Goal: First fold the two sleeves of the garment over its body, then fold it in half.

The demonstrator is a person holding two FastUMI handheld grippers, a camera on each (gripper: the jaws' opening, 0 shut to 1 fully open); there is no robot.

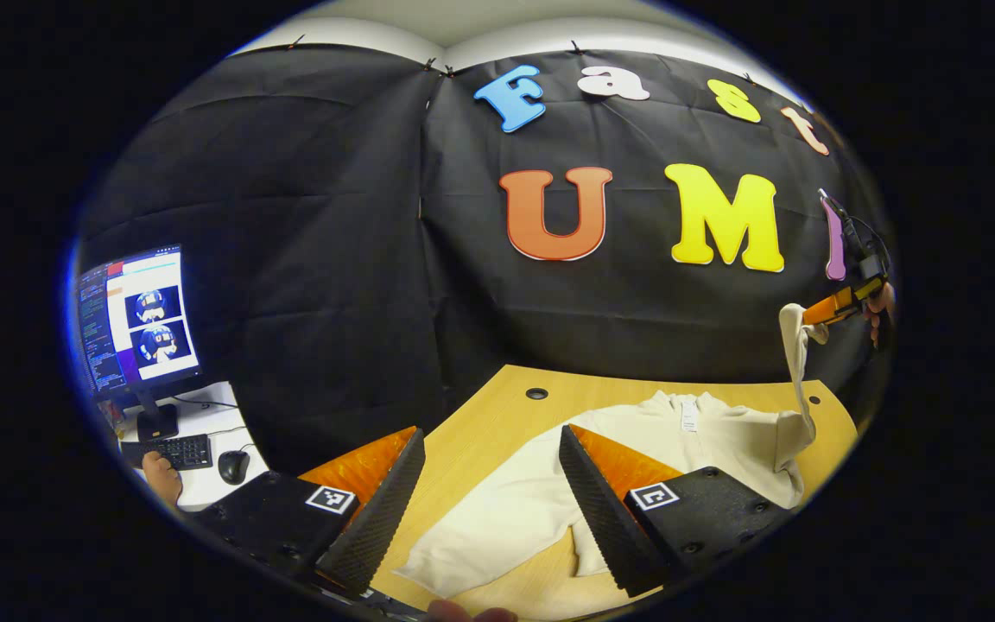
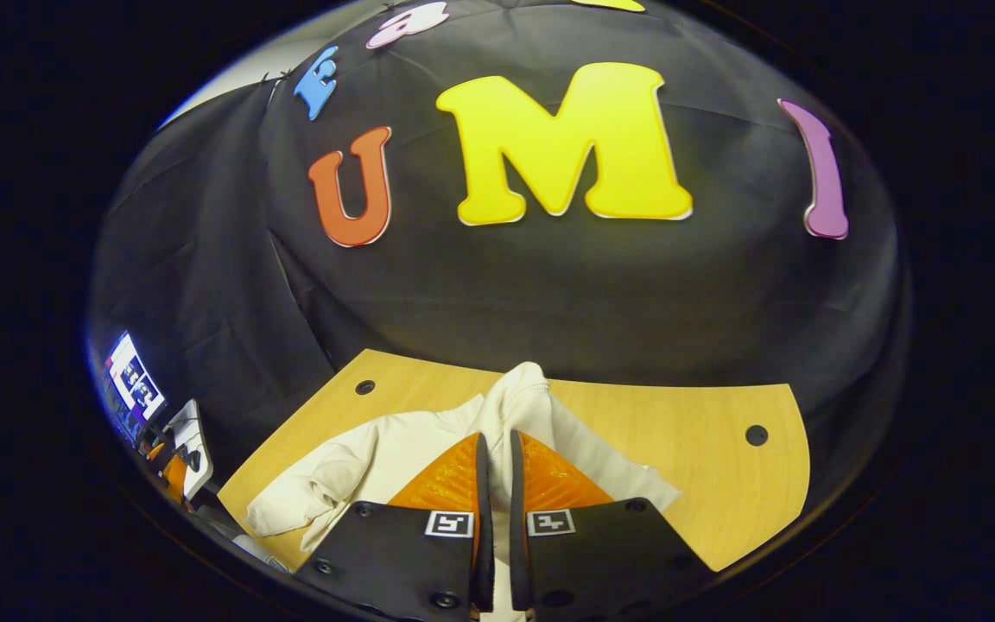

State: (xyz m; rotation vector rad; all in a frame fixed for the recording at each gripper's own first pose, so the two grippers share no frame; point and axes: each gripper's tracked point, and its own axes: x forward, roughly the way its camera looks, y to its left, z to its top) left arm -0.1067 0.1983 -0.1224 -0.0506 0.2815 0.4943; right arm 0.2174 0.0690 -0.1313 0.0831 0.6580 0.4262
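Biggest risk here imo was the sleeve (image 1: 795, 345) slipping free, since the right gripper (image 2: 492, 449) pinched only a thin bit of cloth and had it lifted clear of the wooden table (image 2: 679, 415), dragging the cream garment (image 1: 705, 432) out of shape. Its fingers were nearly closed on that fabric. The left gripper (image 1: 491, 484) hung wide open, holding nothing, above the other sleeve lying flat.

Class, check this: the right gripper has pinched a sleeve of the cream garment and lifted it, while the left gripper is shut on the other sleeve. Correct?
Not quite. In the left gripper view the left gripper is open above the cream garment, gripping nothing. The right gripper does pinch the lifted sleeve.
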